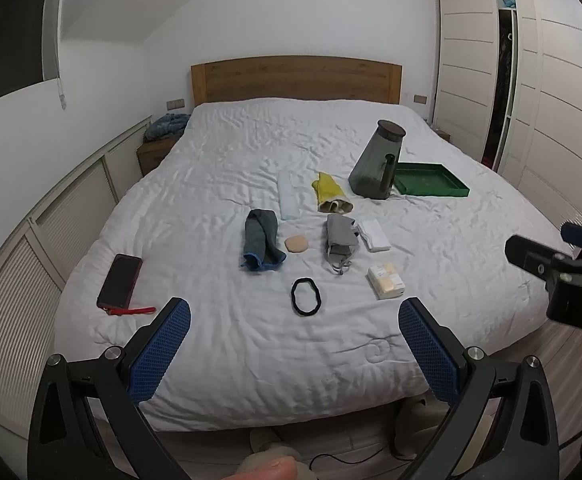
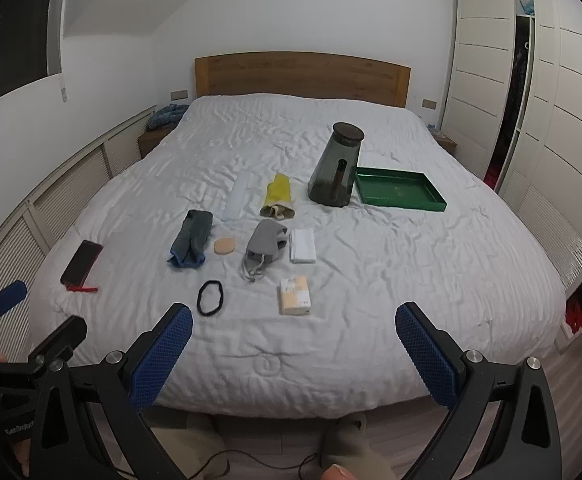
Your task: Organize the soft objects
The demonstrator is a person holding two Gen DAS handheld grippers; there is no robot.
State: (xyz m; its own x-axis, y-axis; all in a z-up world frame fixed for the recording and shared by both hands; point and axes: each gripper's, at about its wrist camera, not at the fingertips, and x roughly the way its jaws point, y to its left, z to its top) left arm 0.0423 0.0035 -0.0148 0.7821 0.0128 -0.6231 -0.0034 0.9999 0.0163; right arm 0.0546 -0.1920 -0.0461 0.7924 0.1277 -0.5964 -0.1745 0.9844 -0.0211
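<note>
Above bed foot (image 1: 251,360): left tongs (image 1: 295,344) wide apart, empty; right tongs (image 2: 294,348) likewise.

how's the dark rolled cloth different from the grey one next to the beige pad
The dark rolled cloth is charcoal with a blue edge; the grey cloth is paler, with loose cords trailing from its near end. The dark rolled cloth lies left of the beige pad, the grey cloth right of it. Both lie bundled lengthwise on the white bed, untouched.
</note>
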